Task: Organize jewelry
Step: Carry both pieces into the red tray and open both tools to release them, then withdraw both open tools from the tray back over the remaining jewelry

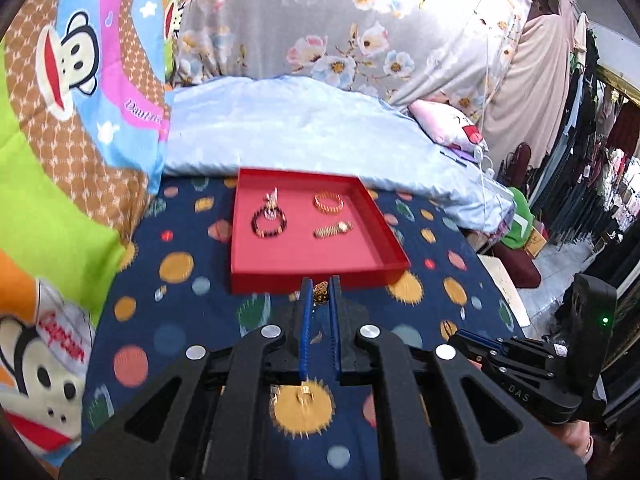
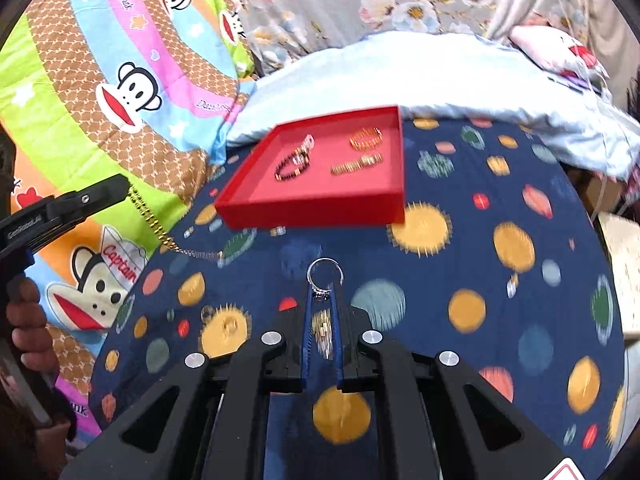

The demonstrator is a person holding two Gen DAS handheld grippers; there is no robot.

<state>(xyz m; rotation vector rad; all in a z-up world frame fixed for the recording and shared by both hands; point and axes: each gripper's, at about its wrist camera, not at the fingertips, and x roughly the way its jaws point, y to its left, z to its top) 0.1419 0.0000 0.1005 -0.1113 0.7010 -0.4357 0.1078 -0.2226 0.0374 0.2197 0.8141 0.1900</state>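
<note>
Jewelry sorting on a bed draped in a navy polka-dot sheet (image 2: 460,264). At far left, a bright cartoon-monkey quilt (image 2: 92,92) is bunched along the edge of the sheet. Seen from the right wrist camera, the left gripper (image 2: 120,190) reaches in from the left over that quilt, its fingers pinched together on one end of a gold chain (image 2: 160,232), which hangs down from the tips and trails onto the navy sheet. In the left wrist view the same chain shows as a small gold cluster pressed between the narrowed blue-lined fingers (image 1: 306,320), just short of the tray's near wall.

At centre, a shallow red tray (image 1: 320,276) sits on the sheet with a pale blue pillow (image 1: 288,128) behind it. Inside, toward its far half, lie a dark beaded bracelet (image 1: 269,222) with a small pale charm at its top on the left, a gold bangle (image 1: 329,202) at back right, and a gold watch (image 1: 333,229) just in front of the bangle. All pieces lie apart from one another.

In front of the tray, the right gripper (image 2: 323,292) holds a silver ring (image 2: 325,278) upright, its fingers nearly closed on the ring's setting while the band stands clear above the tips. Its tips appear raised above the sheet, near the tray's front wall.

At far right, a pink cushion (image 1: 448,124) rests behind the pillow.
</note>
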